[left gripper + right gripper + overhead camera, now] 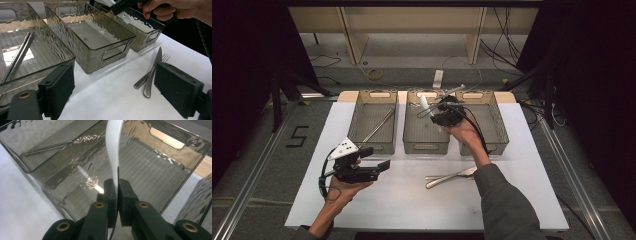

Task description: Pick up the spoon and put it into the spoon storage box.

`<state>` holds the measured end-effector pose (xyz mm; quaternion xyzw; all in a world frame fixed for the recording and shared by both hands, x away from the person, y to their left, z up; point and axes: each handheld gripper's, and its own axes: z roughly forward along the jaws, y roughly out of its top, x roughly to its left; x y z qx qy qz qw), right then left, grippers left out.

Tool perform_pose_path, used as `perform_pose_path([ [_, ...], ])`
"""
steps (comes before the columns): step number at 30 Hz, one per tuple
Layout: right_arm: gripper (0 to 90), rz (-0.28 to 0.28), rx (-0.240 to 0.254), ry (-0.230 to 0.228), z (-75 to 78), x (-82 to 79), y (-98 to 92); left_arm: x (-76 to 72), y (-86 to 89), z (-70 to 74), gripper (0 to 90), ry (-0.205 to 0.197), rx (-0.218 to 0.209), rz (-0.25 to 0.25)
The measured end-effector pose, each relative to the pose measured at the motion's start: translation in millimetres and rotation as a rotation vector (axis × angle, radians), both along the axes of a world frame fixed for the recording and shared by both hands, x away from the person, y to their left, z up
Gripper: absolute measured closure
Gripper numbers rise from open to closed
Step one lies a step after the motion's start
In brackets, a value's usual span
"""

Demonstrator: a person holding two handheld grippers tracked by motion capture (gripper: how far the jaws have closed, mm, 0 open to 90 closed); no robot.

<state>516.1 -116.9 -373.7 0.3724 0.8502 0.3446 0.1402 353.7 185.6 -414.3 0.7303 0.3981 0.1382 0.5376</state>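
Currently the white utensil (113,152) is clamped between the closed jaws of the right gripper (116,192), held above the middle bin (426,145). The left gripper (115,87) hovers near the left bin (372,142), jaws wide apart and empty. A knife (152,75) and fork (162,60) lie touching on the white tabletop (402,200).
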Motion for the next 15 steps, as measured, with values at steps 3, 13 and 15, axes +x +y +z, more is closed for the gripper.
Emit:
perform_pose_path([
  [3,86.4,-0.01,-0.004,0.011,-2.2,3.8,2.1,-0.2,0.1,0.2,16.0,-0.003,-0.001,0.0],
  [13,86.4,-0.057,-0.015,0.052,-12.3,16.3,5.0,0.0,0.1,0.0,15.9,-0.002,0.001,0.002],
  [15,86.3,-0.063,-0.019,0.061,-14.4,18.3,4.6,0.0,0.4,0.1,15.9,-0.003,0.001,0.002],
])
